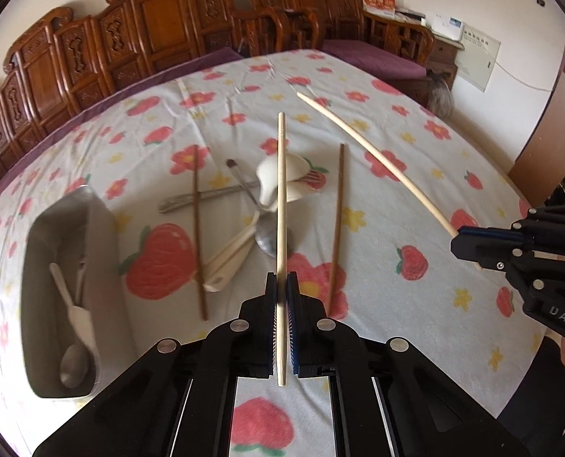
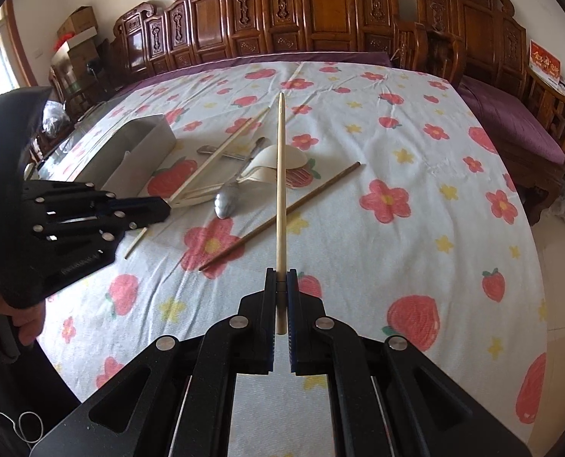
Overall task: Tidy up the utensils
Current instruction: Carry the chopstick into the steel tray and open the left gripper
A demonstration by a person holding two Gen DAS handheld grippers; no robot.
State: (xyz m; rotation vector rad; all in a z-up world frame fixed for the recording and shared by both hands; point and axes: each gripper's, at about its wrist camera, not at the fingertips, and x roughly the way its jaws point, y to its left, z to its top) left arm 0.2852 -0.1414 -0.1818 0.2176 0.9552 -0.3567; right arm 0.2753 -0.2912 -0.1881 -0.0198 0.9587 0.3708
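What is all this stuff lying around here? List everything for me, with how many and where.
Pale chopsticks: two, light wood; one gripped in the left claw, one gripped in the right claw, both raised over the table.
Dark chopsticks: two, brown; one left of the pile, one right of it.
Ceramic spoons: several, white, in the central pile.
Metal spoon: one, silver, in the pile.
Metal handles: silver, crossed in the pile, count unclear.
Tray: one, grey metal, left, holding a few utensils.
Tablecloth: one, white with red flowers and strawberries.
Carved wooden seating: brown, behind the table.
Left claw: black, shut.
Right claw: black, shut.
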